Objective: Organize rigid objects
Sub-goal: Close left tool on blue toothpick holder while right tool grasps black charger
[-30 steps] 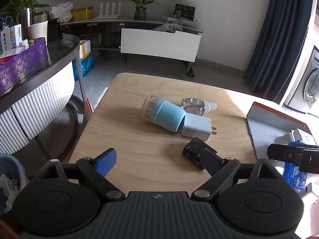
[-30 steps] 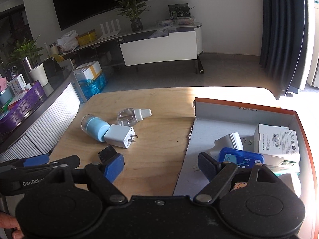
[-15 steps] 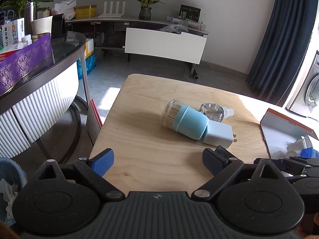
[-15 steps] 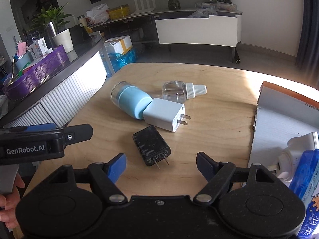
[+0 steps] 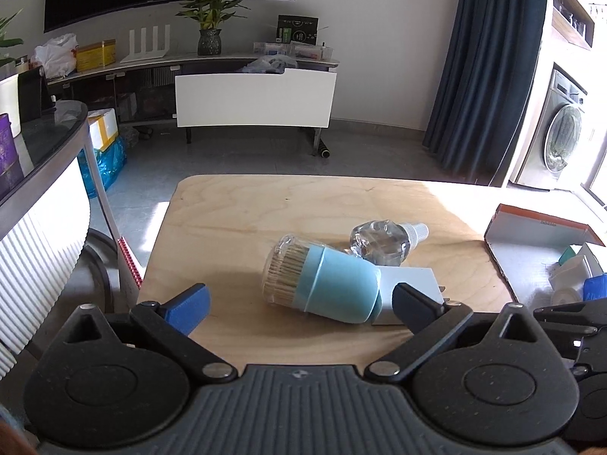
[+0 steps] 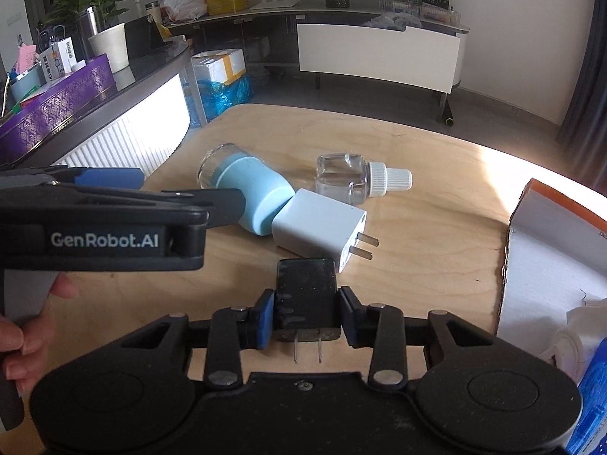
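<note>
My right gripper [image 6: 305, 316] has just closed on the black charger [image 6: 305, 295]: both pads press its sides, and its two prongs point back toward my camera. It sits on the wooden table [image 6: 436, 227], just in front of the white charger [image 6: 316, 223]. My left gripper [image 5: 299, 299] has been opening and now stands at its widest, holding nothing; its fingers flank the blue toothpick jar [image 5: 322, 284] without touching it, as far as I can tell. That jar lies on its side with its clear lid end toward the left, its base touching the white charger, whose two prongs point right. Just behind them lies one clear bottle with a white cap [image 6: 356, 180], also on its side. So on the bare tabletop I count two chargers, one black and one white, one toothpick jar and one bottle. To my right stands an open cardboard box [image 5: 531, 227] with an orange rim; in it I make out white items and something blue, too cramped at the frame edge to count. A hand [image 6: 22, 330] grips the left gripper's handle.
</note>
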`<state>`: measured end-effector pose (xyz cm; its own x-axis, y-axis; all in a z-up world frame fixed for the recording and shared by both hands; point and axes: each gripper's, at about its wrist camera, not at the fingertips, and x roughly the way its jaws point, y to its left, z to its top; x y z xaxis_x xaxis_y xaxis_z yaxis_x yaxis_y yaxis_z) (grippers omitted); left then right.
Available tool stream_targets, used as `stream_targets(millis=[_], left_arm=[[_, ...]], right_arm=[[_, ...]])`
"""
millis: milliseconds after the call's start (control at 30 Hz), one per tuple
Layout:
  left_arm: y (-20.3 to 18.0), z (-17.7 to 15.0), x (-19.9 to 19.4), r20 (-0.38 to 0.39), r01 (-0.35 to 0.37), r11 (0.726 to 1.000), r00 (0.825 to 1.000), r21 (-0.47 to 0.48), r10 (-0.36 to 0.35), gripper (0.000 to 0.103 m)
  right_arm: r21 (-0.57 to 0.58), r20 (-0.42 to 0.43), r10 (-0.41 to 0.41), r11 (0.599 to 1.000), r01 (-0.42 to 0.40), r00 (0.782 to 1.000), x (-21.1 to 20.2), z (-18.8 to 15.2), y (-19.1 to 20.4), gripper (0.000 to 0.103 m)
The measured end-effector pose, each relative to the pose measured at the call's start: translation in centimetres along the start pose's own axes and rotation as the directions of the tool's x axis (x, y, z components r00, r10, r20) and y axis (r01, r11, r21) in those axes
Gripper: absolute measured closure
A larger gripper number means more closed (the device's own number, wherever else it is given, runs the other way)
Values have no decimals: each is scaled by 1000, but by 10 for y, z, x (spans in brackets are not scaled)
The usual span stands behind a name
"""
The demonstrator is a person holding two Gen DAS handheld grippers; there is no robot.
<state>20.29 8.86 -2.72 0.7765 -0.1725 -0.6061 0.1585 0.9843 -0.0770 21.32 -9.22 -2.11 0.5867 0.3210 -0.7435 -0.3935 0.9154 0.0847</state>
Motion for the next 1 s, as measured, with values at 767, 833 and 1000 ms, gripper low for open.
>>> stream_targets(millis=[767, 833, 1000], left_arm=[[7, 7, 51, -16, 3, 998, 1000, 65, -2, 0], [7, 7, 51, -4, 23, 998, 1000, 58, -22, 10], [3, 3, 42, 6, 8, 998, 1000, 64, -9, 24]], right_arm=[[22, -9, -48, 999, 48, 999, -14, -16, -9, 58], [19, -9, -47, 999, 48, 999, -13, -16, -8, 56], [7, -7, -46, 999, 47, 999, -14, -18, -5, 51]])
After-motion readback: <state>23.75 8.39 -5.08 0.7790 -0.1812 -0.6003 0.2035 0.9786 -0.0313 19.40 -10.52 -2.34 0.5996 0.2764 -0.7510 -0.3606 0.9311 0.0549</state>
